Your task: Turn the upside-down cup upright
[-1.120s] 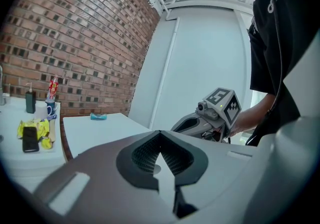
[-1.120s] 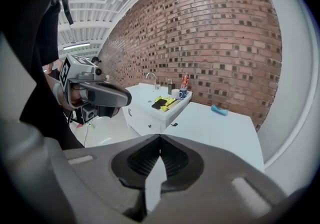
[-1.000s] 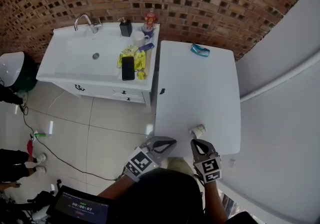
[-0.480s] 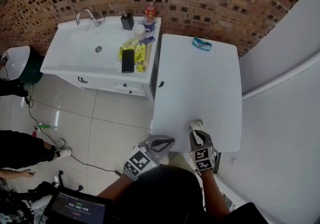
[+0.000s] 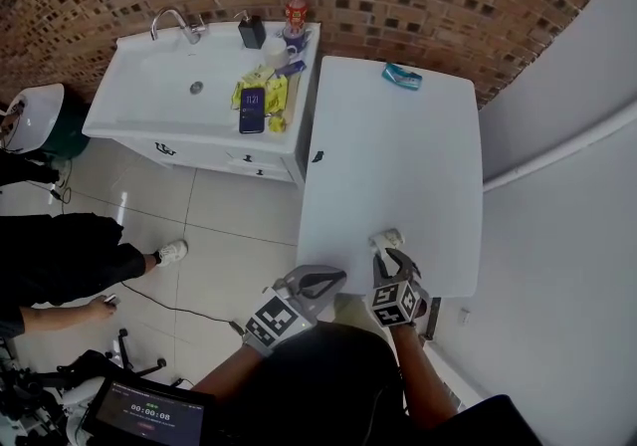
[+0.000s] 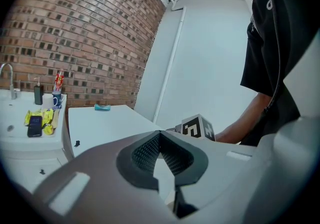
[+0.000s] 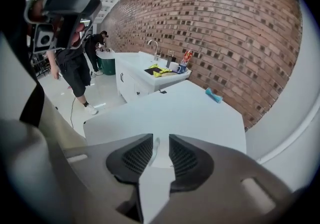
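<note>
A small white cup (image 5: 386, 237) sits near the front edge of the white table (image 5: 398, 155) in the head view. My right gripper (image 5: 390, 253) reaches it from the near side, fingertips at the cup. In the right gripper view, the right gripper (image 7: 160, 140) has its pads nearly together, with a thin pale sliver of the cup's wall (image 7: 155, 146) pinched between them; the cup's remaining part is hidden. My left gripper (image 5: 336, 279) hovers off the table's front left corner. Its jaws (image 6: 160, 134) meet at the tips and hold nothing.
A teal packet (image 5: 401, 77) lies at the table's far end, and a small dark bit (image 5: 318, 156) sits on its left edge. Left of the table stands a white sink cabinet (image 5: 149, 115) with a phone (image 5: 251, 110), yellow packets and bottles. A person (image 5: 70, 255) crouches on the floor at left.
My right gripper moved forward onto the cup and its jaws narrowed around it. The left gripper stayed put. A person came further into view on the floor at left.
</note>
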### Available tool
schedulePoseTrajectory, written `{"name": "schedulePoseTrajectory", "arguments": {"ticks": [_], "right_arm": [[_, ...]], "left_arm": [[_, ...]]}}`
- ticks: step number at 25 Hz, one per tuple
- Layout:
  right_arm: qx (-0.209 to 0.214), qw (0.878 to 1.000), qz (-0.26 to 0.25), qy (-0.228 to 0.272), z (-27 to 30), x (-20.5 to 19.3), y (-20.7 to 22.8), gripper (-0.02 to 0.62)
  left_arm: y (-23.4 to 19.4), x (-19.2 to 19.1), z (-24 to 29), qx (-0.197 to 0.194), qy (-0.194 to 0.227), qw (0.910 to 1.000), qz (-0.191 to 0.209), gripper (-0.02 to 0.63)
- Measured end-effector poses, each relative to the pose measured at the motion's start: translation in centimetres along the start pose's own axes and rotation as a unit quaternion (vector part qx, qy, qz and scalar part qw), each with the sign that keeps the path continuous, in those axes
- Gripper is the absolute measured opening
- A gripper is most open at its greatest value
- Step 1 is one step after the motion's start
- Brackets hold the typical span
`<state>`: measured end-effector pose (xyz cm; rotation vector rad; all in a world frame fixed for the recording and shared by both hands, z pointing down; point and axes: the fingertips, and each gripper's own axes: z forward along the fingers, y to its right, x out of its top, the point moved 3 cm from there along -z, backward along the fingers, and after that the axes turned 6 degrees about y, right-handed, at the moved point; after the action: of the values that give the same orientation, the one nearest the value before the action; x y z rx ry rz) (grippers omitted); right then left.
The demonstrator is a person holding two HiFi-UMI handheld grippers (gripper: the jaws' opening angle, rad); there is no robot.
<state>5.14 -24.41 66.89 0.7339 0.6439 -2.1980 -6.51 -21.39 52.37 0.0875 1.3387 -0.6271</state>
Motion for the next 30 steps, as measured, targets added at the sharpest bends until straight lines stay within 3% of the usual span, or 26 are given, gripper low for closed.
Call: {"name": "schedulePoseTrajectory", "arguments": {"ticks": [7,14,23,30], "right_arm": [[-0.02,0.997,-0.063,-0.027,1.2,-1.4,-0.4,0.083],[-0.015,0.996,-0.077,-0.046,3.8,-2.9,-1.4,0.084],[-0.04,0.992,-0.101,-0.059,6.0,-4.0,-1.6,0.083],[-0.061,0.992,-0.089,-0.061,6.0,-3.8,-1.2,0.026]], "left_arm": [[0.0,-0.1,-0.1,-0.001,-0.001,1.0,0.001,0.015],[-0.4,-0.2,-0.3,-0.002,-0.007,0.9999,0.009,0.015],[-0.8,-1.0,-1.1,-0.003,-0.019,0.9997,0.017,0.015],[-1.1,-0.9,-1.4,-0.006,-0.021,0.9995,0.022,0.015]]}}
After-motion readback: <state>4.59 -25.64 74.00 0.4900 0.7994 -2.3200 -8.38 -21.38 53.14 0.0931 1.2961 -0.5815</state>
